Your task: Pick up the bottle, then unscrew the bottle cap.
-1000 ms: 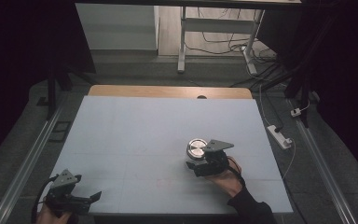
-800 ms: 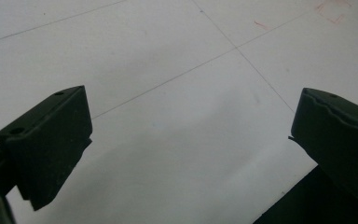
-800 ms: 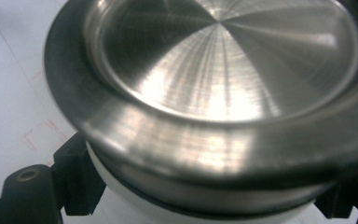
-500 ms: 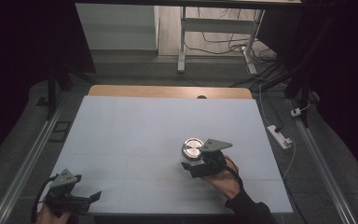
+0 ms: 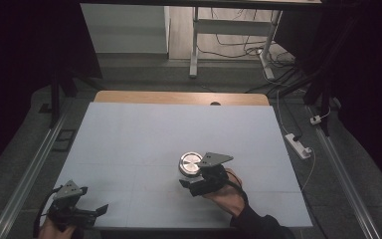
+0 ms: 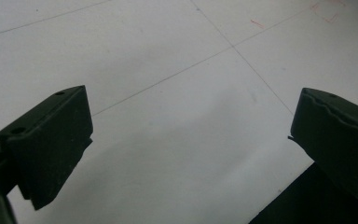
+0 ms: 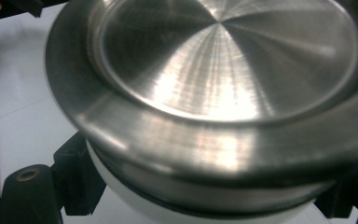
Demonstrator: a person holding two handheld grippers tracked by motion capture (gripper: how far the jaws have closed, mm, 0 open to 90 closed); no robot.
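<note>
A round container (image 5: 190, 163) with a brushed metal lid and a white base stands on the white table (image 5: 179, 129), right of the middle. My right gripper (image 5: 192, 175) comes at it from the near right. In the right gripper view the metal lid (image 7: 223, 70) looms very close, and the black jaws of the right gripper (image 7: 191, 198) sit tight against either side of the white base. My left gripper (image 5: 93, 200) hovers at the table's front left corner. Seen from the left gripper view, the left gripper (image 6: 191, 140) is open wide over bare table.
A wooden strip (image 5: 179, 97) runs along the table's far edge. A power strip (image 5: 298, 145) lies on the floor to the right, and metal rails (image 5: 25, 184) flank the table. The table's front edge (image 6: 289, 196) is just beside the left gripper.
The right gripper and the metal-lidded container have moved together to the left and slightly nearer. The left gripper has stayed in place.
</note>
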